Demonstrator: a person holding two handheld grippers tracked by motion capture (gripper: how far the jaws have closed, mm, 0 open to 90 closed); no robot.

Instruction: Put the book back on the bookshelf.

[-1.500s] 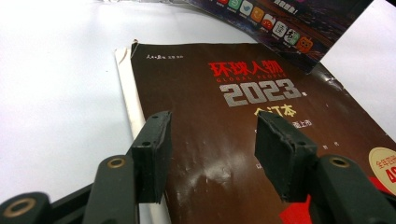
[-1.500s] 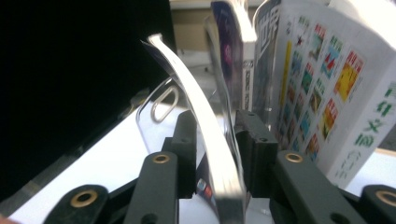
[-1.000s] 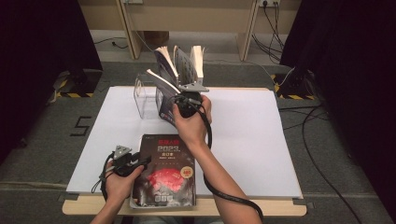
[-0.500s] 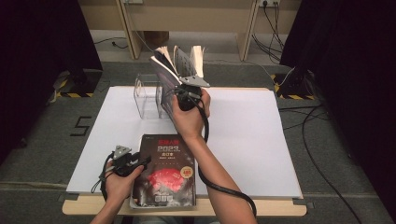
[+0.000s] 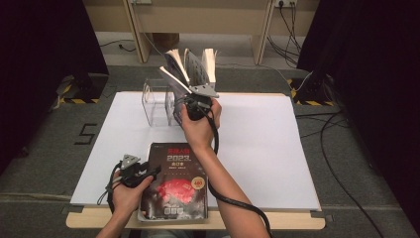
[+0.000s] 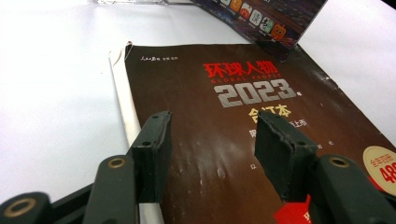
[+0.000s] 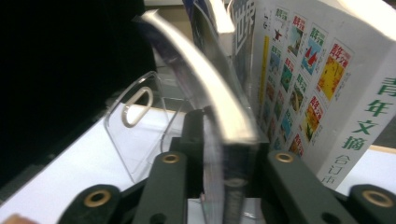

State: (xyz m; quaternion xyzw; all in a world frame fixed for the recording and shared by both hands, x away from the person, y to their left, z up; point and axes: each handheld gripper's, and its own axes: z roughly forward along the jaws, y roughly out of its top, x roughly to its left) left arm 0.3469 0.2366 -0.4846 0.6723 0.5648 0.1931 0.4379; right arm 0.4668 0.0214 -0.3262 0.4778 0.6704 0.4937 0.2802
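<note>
Nearest the table's front edge, left gripper [image 5: 148,173]: it lies low over the dark magazine; its fingers [image 6: 154,144] stand apart with nothing between them, hovering above the cover.
Dark magazine [image 5: 176,183]: flat on the white table [image 5: 277,148] at the front edge, cover up, with red artwork and the year 2023 printed on it; a strip of its white pages shows along one side in the left gripper view.
Right hand [image 5: 198,126]: stretched forward past the dark magazine toward the rack.
Right gripper [image 5: 190,101]: its fingers [image 7: 168,186] have just been opening; a thin glossy magazine [image 7: 219,121] stands between them, curling over at the top, and whether the pads press on it I cannot tell.
Thick white book [image 7: 317,84]: upright just beside the glossy magazine, its back cover full of small coloured pictures and its spine bearing green characters.
Clear rack [image 5: 158,101]: see-through plastic dividers standing near the table's far edge; the upright volumes fan out above it.
</note>
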